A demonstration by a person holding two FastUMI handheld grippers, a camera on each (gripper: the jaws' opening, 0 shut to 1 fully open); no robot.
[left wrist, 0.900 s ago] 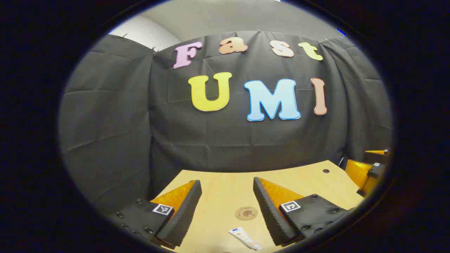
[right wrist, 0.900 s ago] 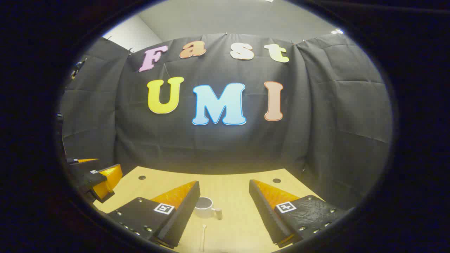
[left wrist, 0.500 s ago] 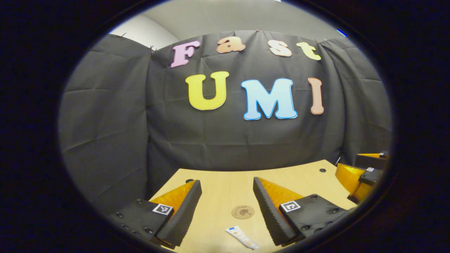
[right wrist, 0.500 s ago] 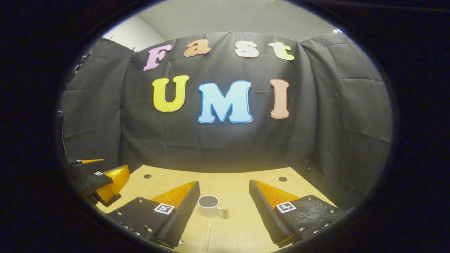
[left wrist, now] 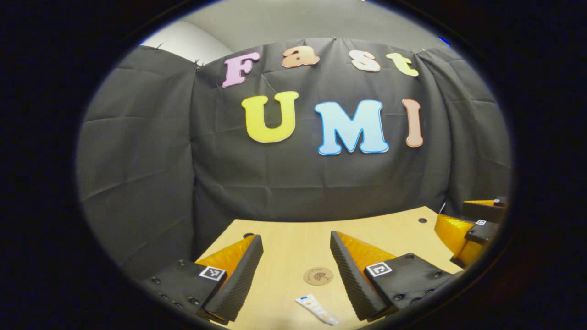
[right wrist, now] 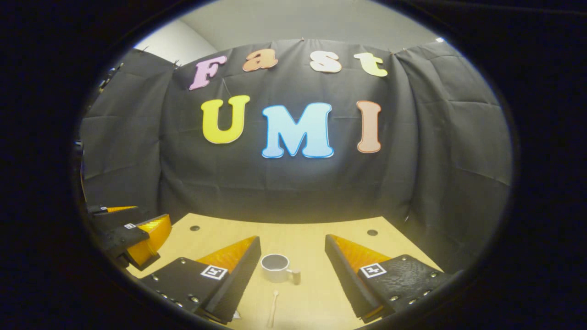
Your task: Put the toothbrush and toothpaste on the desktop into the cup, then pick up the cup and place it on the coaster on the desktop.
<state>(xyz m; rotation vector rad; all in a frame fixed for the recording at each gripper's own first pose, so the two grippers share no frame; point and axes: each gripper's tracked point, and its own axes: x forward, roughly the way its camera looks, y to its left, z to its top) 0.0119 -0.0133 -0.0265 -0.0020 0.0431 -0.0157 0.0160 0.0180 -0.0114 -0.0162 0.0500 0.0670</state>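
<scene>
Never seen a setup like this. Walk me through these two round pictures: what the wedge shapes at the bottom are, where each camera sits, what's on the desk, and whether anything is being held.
A person holds a pair of tongs in each hand, with a camera riding on each. The wedges are each tool's own two fingers. In the left gripper view, the left tongs stand open over a wooden desk, with a round coaster and a toothpaste tube lying between them. In the right gripper view, the right tongs are open too, with a cup and a toothbrush lying ahead. Each view also catches the other tool at its edge. Nothing is held.
</scene>
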